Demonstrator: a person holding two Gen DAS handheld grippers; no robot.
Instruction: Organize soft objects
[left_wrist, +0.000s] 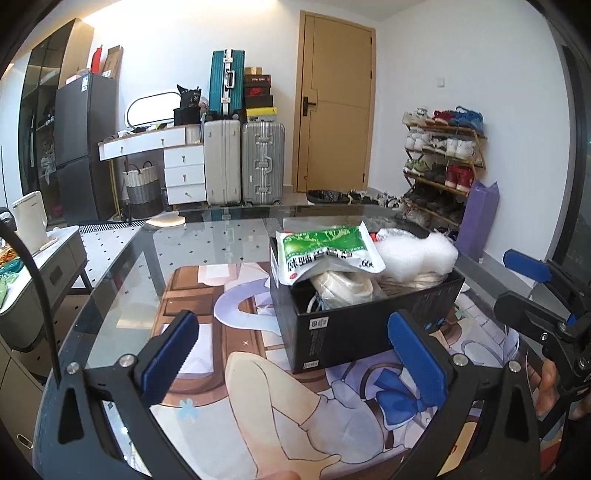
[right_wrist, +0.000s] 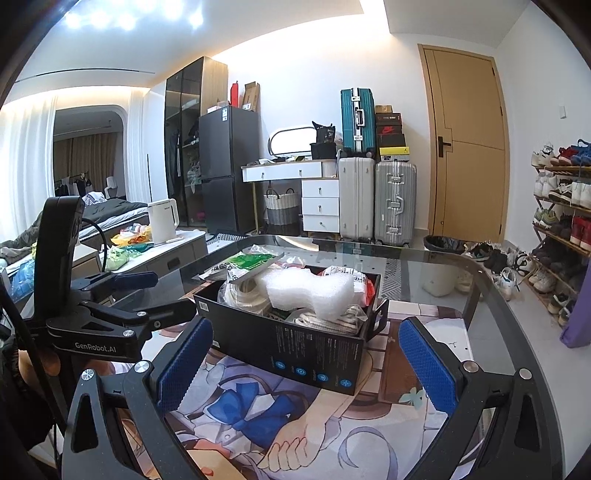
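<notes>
A black open box (left_wrist: 354, 328) stands on the printed mat (left_wrist: 258, 387) on the glass table. It is full of soft items: a green and white packet (left_wrist: 325, 251), white foam wrap (left_wrist: 417, 254) and cream fabric rolls (left_wrist: 343, 288). The box also shows in the right wrist view (right_wrist: 306, 350), with the foam wrap (right_wrist: 310, 291) on top. My left gripper (left_wrist: 301, 354) is open and empty in front of the box. My right gripper (right_wrist: 306, 363) is open and empty, just short of the box's near side. In the right wrist view the left gripper (right_wrist: 147, 291) reaches in from the left.
The glass table's curved edge (right_wrist: 491, 280) runs behind the box. A side cabinet with a white kettle (right_wrist: 162, 219) and snack bags stands to the left. Suitcases (right_wrist: 373, 199), a white dresser, a fridge and a shoe rack (left_wrist: 443, 162) line the walls.
</notes>
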